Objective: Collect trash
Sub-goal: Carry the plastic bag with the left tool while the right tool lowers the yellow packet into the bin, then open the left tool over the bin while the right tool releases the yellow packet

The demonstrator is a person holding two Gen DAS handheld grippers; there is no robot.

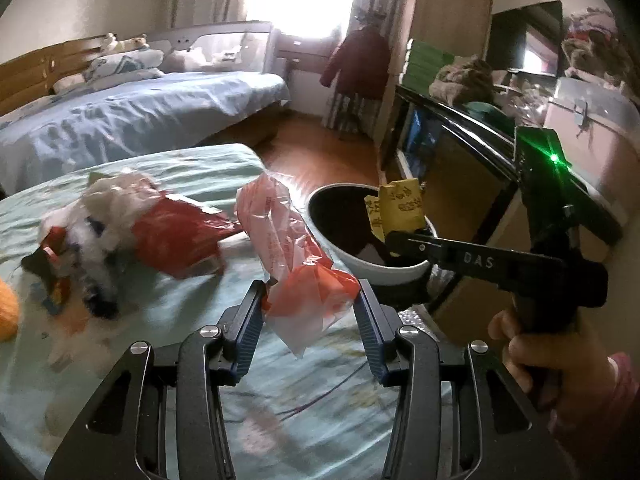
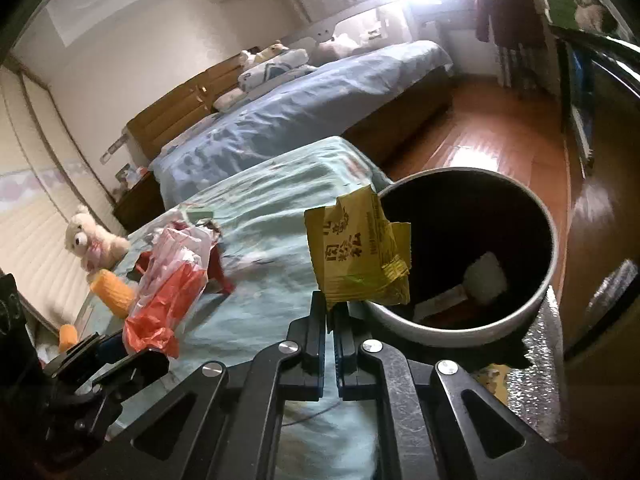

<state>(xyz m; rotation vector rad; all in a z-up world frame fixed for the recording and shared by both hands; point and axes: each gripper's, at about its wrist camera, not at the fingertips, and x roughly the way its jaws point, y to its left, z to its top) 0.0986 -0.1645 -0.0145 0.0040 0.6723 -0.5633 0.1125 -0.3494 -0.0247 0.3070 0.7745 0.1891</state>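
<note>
My left gripper (image 1: 314, 294) is shut on a crumpled red and clear plastic bag (image 1: 296, 252), held above the teal bed sheet (image 1: 192, 168). In the right wrist view the same bag (image 2: 168, 280) hangs at the lower left. My right gripper (image 2: 332, 312) is shut on a yellow wrapper (image 2: 356, 256), which it holds at the near rim of a white bin (image 2: 460, 338) with a dark inside. From the left wrist view the right gripper (image 1: 394, 240) and wrapper (image 1: 400, 204) sit over the bin (image 1: 384, 276). A white scrap (image 2: 486, 280) lies in the bin.
More litter lies on the sheet: a red wrapper (image 1: 176, 236) and white crumpled stuff (image 1: 108, 208). A plush toy (image 2: 92, 240) and an orange corn-shaped toy (image 2: 112, 288) are at the far left. A blue bed (image 1: 140, 112) stands behind, a black-edged cabinet (image 1: 460, 120) to the right.
</note>
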